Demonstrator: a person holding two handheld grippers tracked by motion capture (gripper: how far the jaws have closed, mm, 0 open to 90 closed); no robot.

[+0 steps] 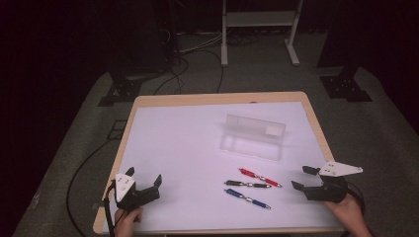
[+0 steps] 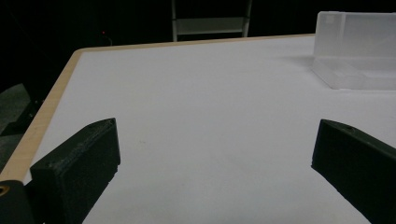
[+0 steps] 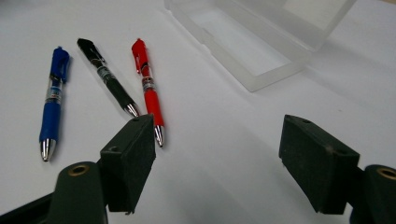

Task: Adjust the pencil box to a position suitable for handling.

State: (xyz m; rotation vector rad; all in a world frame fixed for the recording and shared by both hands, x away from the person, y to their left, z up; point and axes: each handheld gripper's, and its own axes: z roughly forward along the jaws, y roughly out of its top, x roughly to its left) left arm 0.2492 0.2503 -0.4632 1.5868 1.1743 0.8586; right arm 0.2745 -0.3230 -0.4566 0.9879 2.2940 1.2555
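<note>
One red pen (image 3: 148,93) tip hidden behind right gripper (image 3: 217,154) jaws.

White-topped table (image 1: 173,143), clear open case (image 1: 253,136), red pen (image 1: 260,177), black pen (image 1: 248,184), blue pen (image 1: 247,198)

Our left gripper (image 1: 145,179) at seven o'clock, our right gripper (image 1: 304,178) at four, both jaws wide apart.
</note>
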